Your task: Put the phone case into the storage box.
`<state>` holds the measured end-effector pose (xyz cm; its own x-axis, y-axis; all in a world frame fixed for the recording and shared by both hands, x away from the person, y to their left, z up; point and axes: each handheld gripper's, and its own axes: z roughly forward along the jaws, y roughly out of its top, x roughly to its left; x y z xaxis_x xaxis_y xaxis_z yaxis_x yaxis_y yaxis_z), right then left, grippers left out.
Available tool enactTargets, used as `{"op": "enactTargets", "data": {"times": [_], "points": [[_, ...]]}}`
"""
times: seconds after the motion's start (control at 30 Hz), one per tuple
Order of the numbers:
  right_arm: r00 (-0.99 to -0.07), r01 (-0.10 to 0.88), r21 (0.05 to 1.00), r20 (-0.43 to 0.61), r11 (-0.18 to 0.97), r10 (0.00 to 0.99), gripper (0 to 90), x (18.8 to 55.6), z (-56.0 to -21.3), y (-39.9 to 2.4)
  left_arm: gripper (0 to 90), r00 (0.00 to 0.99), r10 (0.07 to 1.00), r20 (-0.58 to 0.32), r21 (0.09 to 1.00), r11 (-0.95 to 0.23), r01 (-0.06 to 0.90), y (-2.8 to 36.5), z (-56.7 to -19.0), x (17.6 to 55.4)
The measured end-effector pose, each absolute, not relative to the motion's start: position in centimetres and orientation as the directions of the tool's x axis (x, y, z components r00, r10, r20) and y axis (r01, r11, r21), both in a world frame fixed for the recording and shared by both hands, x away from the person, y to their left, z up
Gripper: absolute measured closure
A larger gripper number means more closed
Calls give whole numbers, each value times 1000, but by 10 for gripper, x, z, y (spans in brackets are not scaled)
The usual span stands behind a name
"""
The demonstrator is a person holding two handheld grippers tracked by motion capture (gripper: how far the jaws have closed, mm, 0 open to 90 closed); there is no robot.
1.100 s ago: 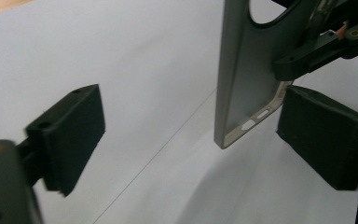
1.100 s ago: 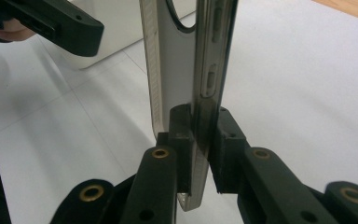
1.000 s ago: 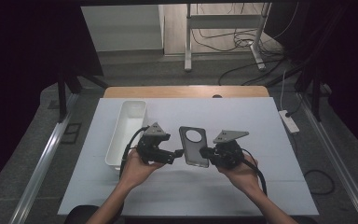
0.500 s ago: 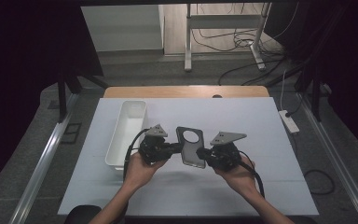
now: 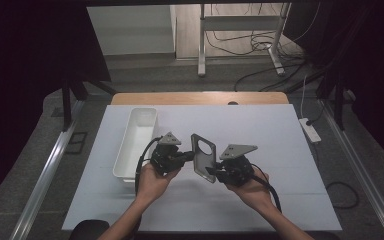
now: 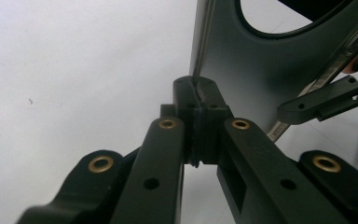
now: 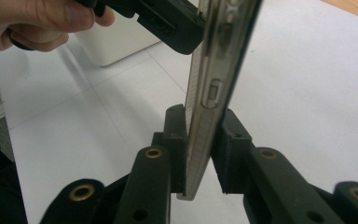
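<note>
White laminate, broad and flat: the rectangular table top [image 5: 280, 150] is seen from the high view, and every place below is given from it. Along its far edge a strip of pale wooden board [image 5: 200, 98] is seen. On its left part, lengthwise, a long white plastic bin [image 5: 136, 142] is set, open side up.

Above the middle of the table top, lifted off the surface and stood nearly on edge, a dark grey phone case with a large round camera cut-out [image 5: 203, 157] is held between the two tools. Its metallic side rim with a small button [image 7: 213, 95] is caught in the right gripper view, its inner face and cut-out [image 6: 261, 60] in the left gripper view.

The left gripper [image 5: 186, 157] is held over the table top just right of the bin, with the left hand [image 5: 152, 181] wrapped round its body. Its jaws have just been closing and are now pinched tight on the case's left edge, as the left gripper view [image 6: 196, 93] makes plain.

The right gripper [image 5: 211, 174] is held by the right hand [image 5: 252, 189] over the table's middle, nearer the front edge. Its jaws have just been easing apart; in the right gripper view [image 7: 204, 135] the case's edge is stood between the pads, the left pad against it, a gap seen at the right pad.
</note>
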<state>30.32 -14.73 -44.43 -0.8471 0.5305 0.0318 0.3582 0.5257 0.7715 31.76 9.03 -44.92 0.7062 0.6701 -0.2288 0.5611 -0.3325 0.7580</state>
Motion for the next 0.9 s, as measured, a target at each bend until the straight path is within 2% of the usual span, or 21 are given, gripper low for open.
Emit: {"op": "enactTargets", "data": {"times": [0.33,0.9], "points": [[-845,369,767,42,525,533,640,305,-443,-152,885,673,712,-203,750,-328,574,96,-450,321],[-826,441,741,114,507,552,443,309,-441,-172,885,641,734,-226,740,-298,602,114,-446,328]]}}
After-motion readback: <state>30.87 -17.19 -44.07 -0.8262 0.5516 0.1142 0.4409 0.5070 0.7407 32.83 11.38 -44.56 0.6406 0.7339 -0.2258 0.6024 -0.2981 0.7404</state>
